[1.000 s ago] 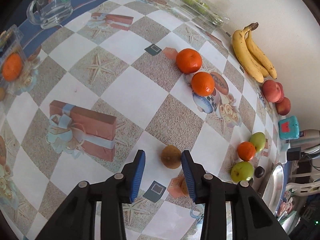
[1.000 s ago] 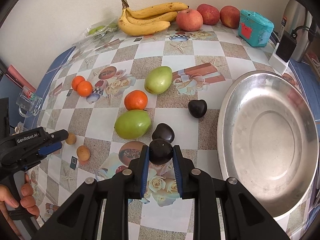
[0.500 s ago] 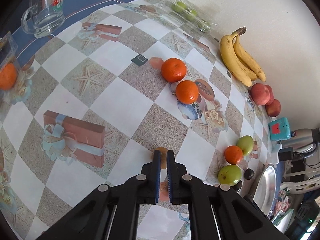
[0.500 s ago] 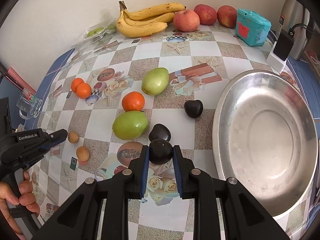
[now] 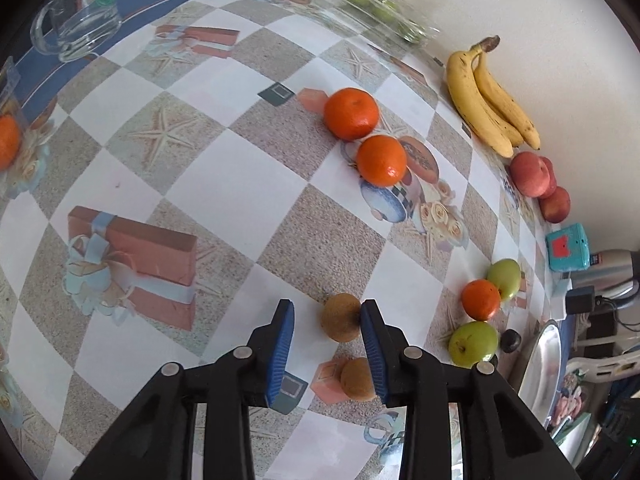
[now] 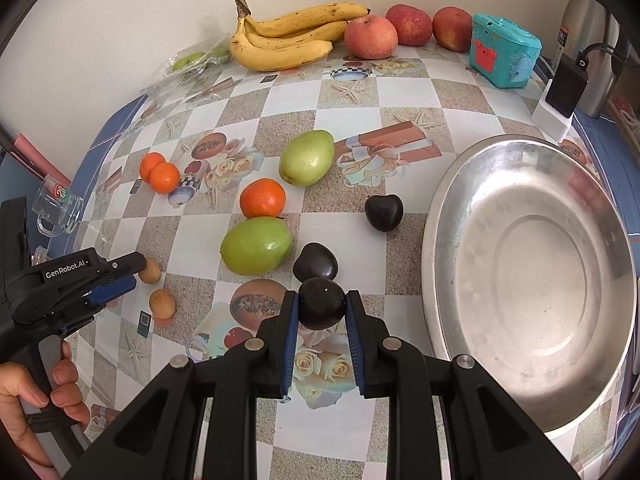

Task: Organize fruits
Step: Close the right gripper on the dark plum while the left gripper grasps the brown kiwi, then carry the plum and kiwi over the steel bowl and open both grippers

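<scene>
My left gripper is open, its blue pads on either side of a small brown fruit on the table; a second brown fruit lies just under the right finger. My right gripper is shut on a dark plum above the table. Two more dark plums lie beyond it. The steel bowl stands to its right, with nothing in it. Two green fruits and an orange lie ahead. The left gripper also shows in the right wrist view.
Bananas and three apples line the back wall with a teal box. Two oranges lie mid-table. A glass mug and a plastic pack stand far left. A charger stands behind the bowl.
My left gripper was shut half a second ago and has opened, now straddling the brown fruit. My right gripper keeps hold of the plum and has barely moved.
</scene>
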{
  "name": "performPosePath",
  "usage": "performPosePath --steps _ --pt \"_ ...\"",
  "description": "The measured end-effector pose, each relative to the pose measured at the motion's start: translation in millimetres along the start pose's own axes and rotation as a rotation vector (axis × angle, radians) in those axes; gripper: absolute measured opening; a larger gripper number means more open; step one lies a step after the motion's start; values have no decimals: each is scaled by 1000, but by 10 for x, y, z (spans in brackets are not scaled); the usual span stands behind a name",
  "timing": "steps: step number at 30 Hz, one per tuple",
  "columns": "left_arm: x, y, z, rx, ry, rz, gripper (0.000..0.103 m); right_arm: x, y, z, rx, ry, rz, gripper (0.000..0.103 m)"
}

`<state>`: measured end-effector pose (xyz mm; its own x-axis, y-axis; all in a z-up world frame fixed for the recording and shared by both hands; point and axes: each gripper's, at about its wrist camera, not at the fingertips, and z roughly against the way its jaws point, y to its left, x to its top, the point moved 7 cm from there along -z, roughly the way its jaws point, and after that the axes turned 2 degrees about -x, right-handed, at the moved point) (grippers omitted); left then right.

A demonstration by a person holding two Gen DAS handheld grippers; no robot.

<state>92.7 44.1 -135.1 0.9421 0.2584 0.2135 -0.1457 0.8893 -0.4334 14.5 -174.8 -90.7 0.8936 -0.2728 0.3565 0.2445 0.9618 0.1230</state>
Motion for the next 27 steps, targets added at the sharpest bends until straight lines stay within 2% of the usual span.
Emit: performPosePath --steps 4,7,11,17,23,27 --pt "-13 -85 -9 -16 8 -29 23 -2 -7 -2 -3 1 1 24" --pt "-17 -109 -12 -1 7 -50 22 -5 -7 -14 -4 6 6 24" --pt "28 -85 58 -6 -17 -19 22 -7 -7 -15 -5 6 9 24" --pt "108 -257 257 -57 -75 -37 22 44 -81 39 -12 -22 -17 24" --pt "15 -708 361 -97 -91 -157 22 131 -465 176 -72 -68 -95 24" --pt "-197 -1094 328 -118 -72 -266 22 96 -863 184 -107 -49 -197 24"
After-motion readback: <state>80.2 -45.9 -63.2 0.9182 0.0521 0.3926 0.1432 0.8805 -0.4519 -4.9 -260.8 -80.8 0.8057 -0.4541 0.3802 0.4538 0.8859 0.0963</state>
